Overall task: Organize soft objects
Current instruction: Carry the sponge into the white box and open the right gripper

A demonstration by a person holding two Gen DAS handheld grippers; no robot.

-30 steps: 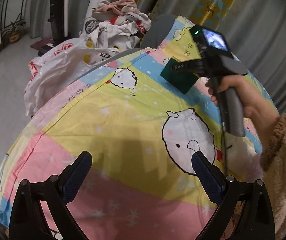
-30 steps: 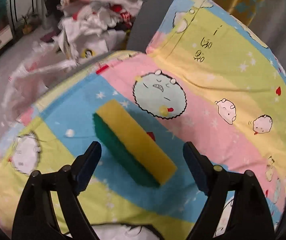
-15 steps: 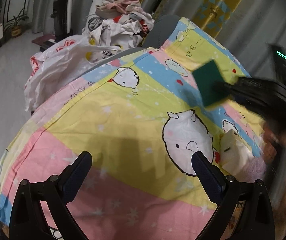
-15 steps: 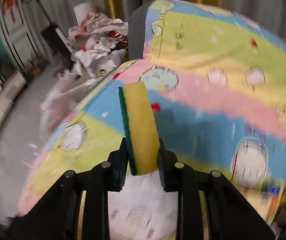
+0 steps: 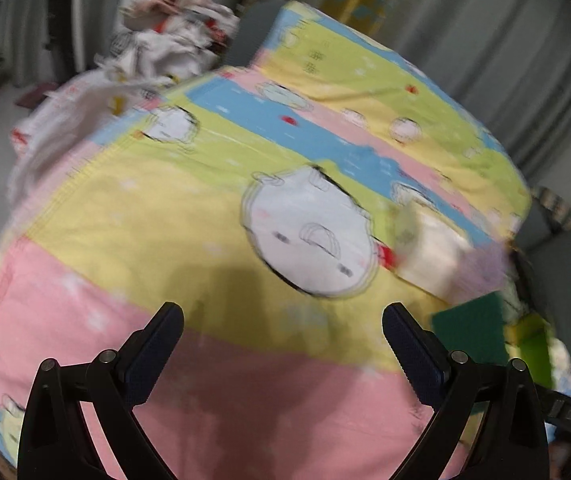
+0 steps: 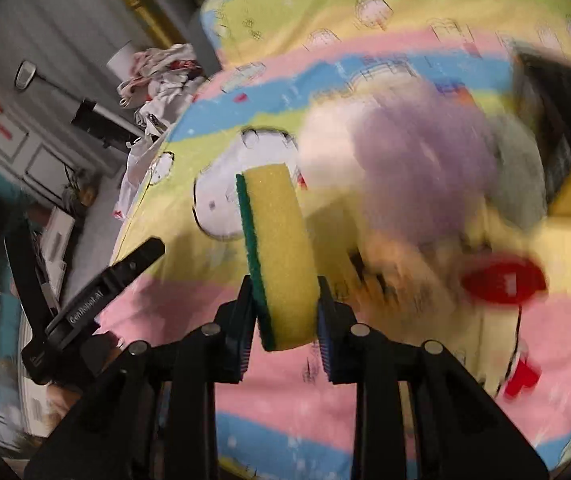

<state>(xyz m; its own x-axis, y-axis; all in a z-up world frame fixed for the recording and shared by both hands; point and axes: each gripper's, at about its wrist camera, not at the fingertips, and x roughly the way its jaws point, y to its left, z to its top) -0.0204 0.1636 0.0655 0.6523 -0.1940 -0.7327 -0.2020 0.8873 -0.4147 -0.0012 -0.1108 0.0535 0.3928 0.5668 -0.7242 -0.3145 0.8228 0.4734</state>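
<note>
Surface: striped cartoon sheet (image 5: 133, 216) in pink, yellow and blue bands is spread over a raised, rounded bed; both views are blurred.
Landmark: large white round-faced cartoon figure (image 5: 309, 236) is printed on the yellow band of the sheet.
Background: grey curtains (image 5: 505, 52) are seen beyond the sheet, and a heap of crumpled clothes (image 5: 173, 36) is piled past its far left edge, well apart from the white figure.
Right gripper (image 6: 285, 312): jaws have just been closing and are clamped on a sponge (image 6: 277, 252), whose yellow foam and green scouring layer are squeezed between the pads; the sponge is held on edge, sticking up and forward above the sheet, with its top end overlapping the white figure in the right wrist view.
Sponge, left wrist view: a green face (image 5: 469, 332) is seen at the right edge of the sheet, to the lower right of the white figure.
Soft pile: blurred white and lilac items (image 6: 405, 168) lie just to the right of the white figure.
Left gripper (image 5: 283, 344): jaws are spread wide with nothing between them, hovering above the pink band nearer than the white figure.
</note>
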